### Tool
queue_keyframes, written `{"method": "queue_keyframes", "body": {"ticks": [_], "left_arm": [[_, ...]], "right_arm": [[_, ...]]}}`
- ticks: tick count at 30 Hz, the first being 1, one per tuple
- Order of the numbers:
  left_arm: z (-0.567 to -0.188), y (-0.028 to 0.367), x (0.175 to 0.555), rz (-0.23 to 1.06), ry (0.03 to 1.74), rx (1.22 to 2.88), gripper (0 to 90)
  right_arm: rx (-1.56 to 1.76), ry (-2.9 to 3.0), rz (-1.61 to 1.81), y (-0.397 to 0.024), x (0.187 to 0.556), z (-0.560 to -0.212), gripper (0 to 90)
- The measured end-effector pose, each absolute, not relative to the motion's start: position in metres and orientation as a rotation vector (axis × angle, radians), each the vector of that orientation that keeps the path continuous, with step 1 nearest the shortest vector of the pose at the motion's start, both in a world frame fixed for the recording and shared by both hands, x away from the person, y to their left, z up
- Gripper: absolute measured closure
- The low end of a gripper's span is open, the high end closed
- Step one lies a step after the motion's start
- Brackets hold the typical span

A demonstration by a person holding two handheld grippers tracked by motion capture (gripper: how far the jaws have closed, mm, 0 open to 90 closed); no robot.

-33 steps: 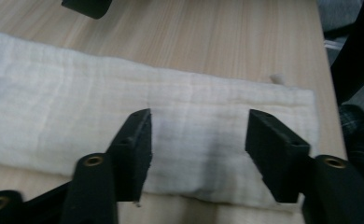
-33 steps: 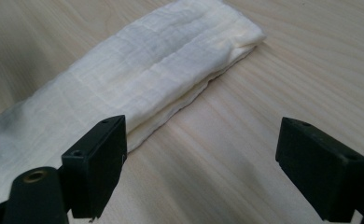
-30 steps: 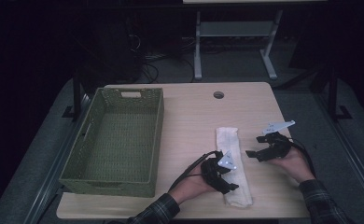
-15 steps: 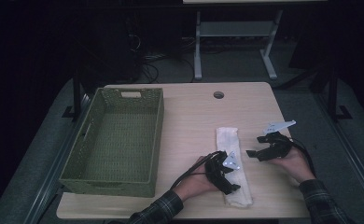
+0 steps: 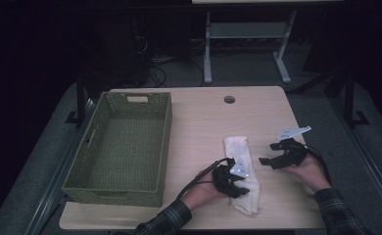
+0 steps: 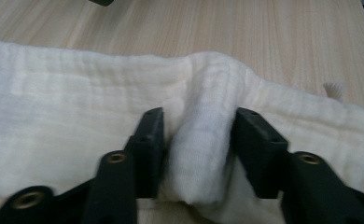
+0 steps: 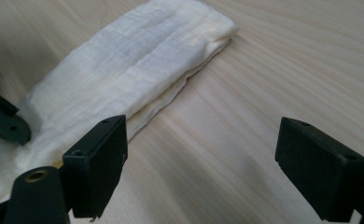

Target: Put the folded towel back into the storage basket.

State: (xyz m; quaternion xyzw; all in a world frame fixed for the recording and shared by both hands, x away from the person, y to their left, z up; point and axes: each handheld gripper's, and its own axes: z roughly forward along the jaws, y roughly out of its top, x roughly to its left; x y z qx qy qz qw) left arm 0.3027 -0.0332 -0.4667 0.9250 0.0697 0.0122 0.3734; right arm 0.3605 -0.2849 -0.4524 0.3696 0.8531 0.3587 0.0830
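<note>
A folded white cloth [image 5: 239, 147] lies lengthwise on the wooden table [image 5: 203, 122], right of centre. My left gripper [image 5: 241, 188] rests on the cloth's near half. In the left gripper view its jaws [image 6: 199, 140] have just been closing, and both pads press a raised fold of the cloth [image 6: 201, 154] between them. My right gripper [image 5: 270, 153] hovers to the right of the cloth, apart from it. Its jaws stand wide open over bare wood [image 7: 201, 154], with the cloth's edge [image 7: 124, 70] beside the left finger [image 7: 98, 158].
An empty green woven basket [image 5: 163, 147] stands on the left half of the table. A round cable hole [image 5: 229, 99] sits near the far edge. Beyond the table are a metal stand [image 5: 245, 34] and dark floor.
Both hands have stayed in place. The left gripper's jaws look slightly narrower on the cloth than before.
</note>
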Motion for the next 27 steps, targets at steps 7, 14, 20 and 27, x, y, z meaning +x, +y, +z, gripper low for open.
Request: {"method": "queue_keyframes", "body": {"ticks": [7,14,20,27], "left_arm": [[-0.464,-0.03,0.303,-0.014,0.21,2.388,77.9],[-0.463,-0.031,0.303,-0.021,0.235,2.397,78.5],[-0.463,-0.032,0.301,-0.004,0.23,2.397,78.5],[-0.463,-0.031,0.302,-0.003,0.232,2.403,78.5]], "right_arm": [[1.078,2.57,1.09,-0.283,0.359,-0.452,17.5],[0.938,2.615,1.115,-0.275,0.363,-0.439,16.2],[0.891,2.619,1.125,-0.262,0.379,-0.431,18.0],[0.795,2.667,1.211,-0.246,0.402,-0.428,30.8]]}}
